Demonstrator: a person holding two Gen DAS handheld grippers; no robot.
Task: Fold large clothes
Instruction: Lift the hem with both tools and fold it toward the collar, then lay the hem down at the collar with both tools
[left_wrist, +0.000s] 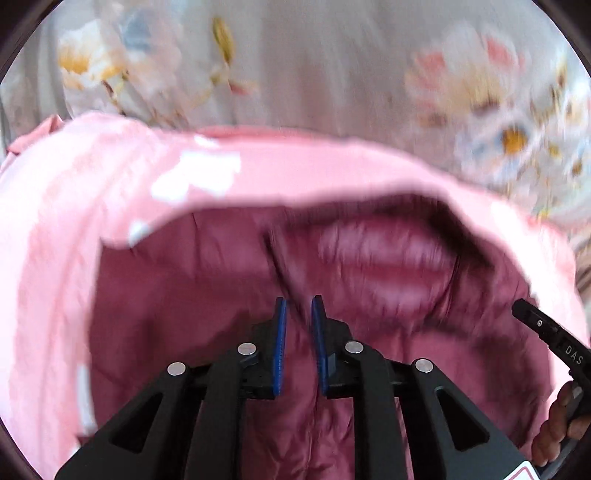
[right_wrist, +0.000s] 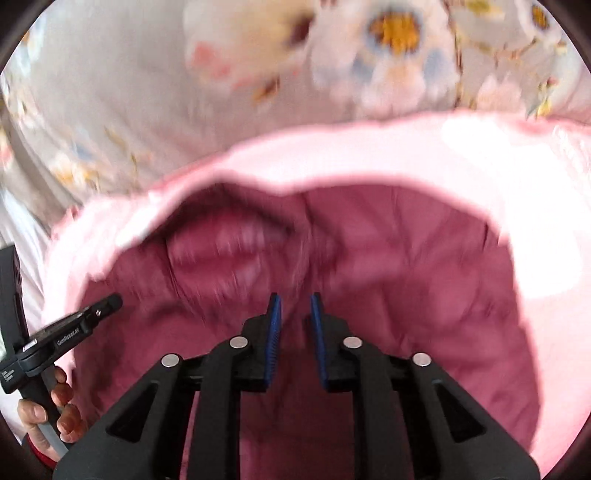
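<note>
A large pink padded garment (left_wrist: 55, 229) lies bunched on a bed, pale pink outside with a darker rose lining (left_wrist: 166, 317) facing me. My left gripper (left_wrist: 298, 304) has its blue pads close together on a raised fold of the lining. In the right wrist view the same garment (right_wrist: 461, 177) arches around the lining (right_wrist: 424, 277), and my right gripper (right_wrist: 294, 301) pinches a fold of it likewise. Each gripper shows in the other's view: the right one (left_wrist: 524, 310) at the right edge, the left one (right_wrist: 107, 304) at the left edge. Both views are blurred.
A grey bedsheet with a floral print (left_wrist: 332, 55) (right_wrist: 129, 81) spreads beyond the garment. A person's hand (left_wrist: 557, 424) holds the right gripper's handle; another hand (right_wrist: 62, 402) holds the left one's.
</note>
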